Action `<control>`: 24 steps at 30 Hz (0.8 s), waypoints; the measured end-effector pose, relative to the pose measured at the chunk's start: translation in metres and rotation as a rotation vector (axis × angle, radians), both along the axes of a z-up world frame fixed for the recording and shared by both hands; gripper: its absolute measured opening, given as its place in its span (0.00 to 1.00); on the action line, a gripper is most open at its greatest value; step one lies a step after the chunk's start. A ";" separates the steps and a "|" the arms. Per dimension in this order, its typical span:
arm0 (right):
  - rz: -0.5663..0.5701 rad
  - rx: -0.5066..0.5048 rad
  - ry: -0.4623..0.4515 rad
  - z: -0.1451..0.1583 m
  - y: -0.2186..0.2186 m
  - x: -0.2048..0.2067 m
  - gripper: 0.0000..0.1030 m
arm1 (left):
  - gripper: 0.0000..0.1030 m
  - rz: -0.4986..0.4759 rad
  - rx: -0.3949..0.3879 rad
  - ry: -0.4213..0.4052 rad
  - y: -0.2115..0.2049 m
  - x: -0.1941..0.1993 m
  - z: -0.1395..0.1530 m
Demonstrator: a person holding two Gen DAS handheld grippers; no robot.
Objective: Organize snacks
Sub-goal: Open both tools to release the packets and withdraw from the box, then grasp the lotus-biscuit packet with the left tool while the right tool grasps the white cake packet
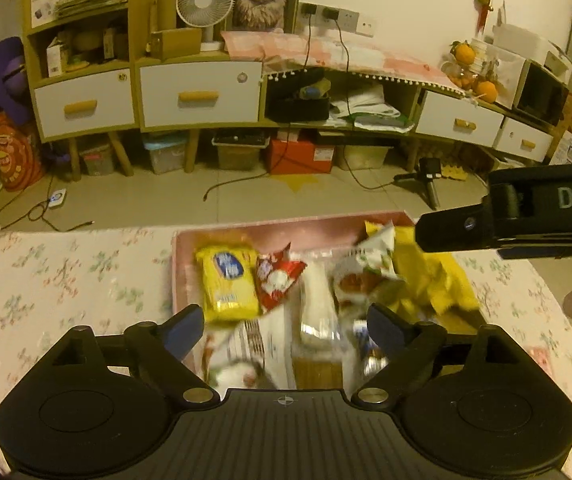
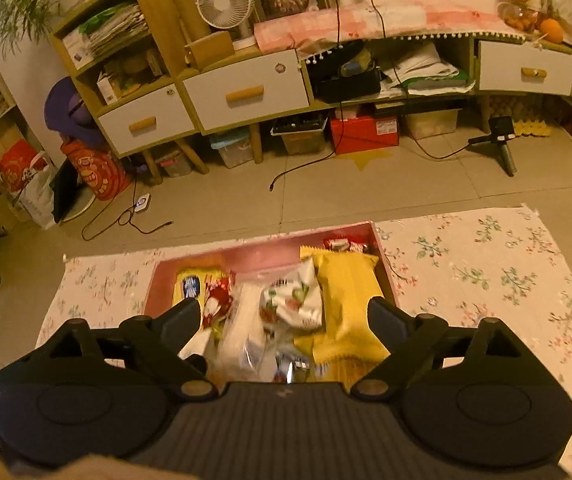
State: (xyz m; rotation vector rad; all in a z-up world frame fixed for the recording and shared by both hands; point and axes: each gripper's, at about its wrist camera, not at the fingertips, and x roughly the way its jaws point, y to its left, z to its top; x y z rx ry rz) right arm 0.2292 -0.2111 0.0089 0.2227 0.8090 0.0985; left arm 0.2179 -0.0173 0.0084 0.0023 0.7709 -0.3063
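A pink box (image 1: pixel 180 264) (image 2: pixel 154 284) full of snack packets lies on a floral cloth. In it are a small yellow packet (image 1: pixel 228 284) (image 2: pixel 190 284), a red-and-white packet (image 1: pixel 276 280) (image 2: pixel 218 300), a clear white packet (image 1: pixel 318 300) (image 2: pixel 246 328), a white fruit-print bag (image 1: pixel 374 256) (image 2: pixel 294 300) and a large yellow bag (image 1: pixel 430 276) (image 2: pixel 350 304). My left gripper (image 1: pixel 284 326) is open above the box's near part, holding nothing. My right gripper (image 2: pixel 284 320) is open above the box, empty; its body shows at the right of the left wrist view (image 1: pixel 526 216).
The floral cloth (image 1: pixel 66 280) (image 2: pixel 486 272) lies on a tiled floor. A long cabinet (image 1: pixel 198 96) (image 2: pixel 246 92) with white drawers stands behind, with boxes under it. Cables (image 1: pixel 38 212) and a small tripod (image 2: pixel 502 140) lie on the floor.
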 end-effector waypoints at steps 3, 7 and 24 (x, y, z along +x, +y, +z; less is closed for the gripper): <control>0.013 -0.025 -0.018 0.003 0.002 -0.017 0.92 | 0.90 -0.001 0.005 0.011 0.004 -0.016 0.000; 0.026 -0.048 -0.036 0.002 0.002 -0.039 0.96 | 0.91 -0.011 0.035 0.010 0.009 -0.041 0.001; 0.037 -0.078 -0.035 -0.023 -0.008 -0.100 1.00 | 0.95 -0.058 0.071 0.010 0.026 -0.128 -0.001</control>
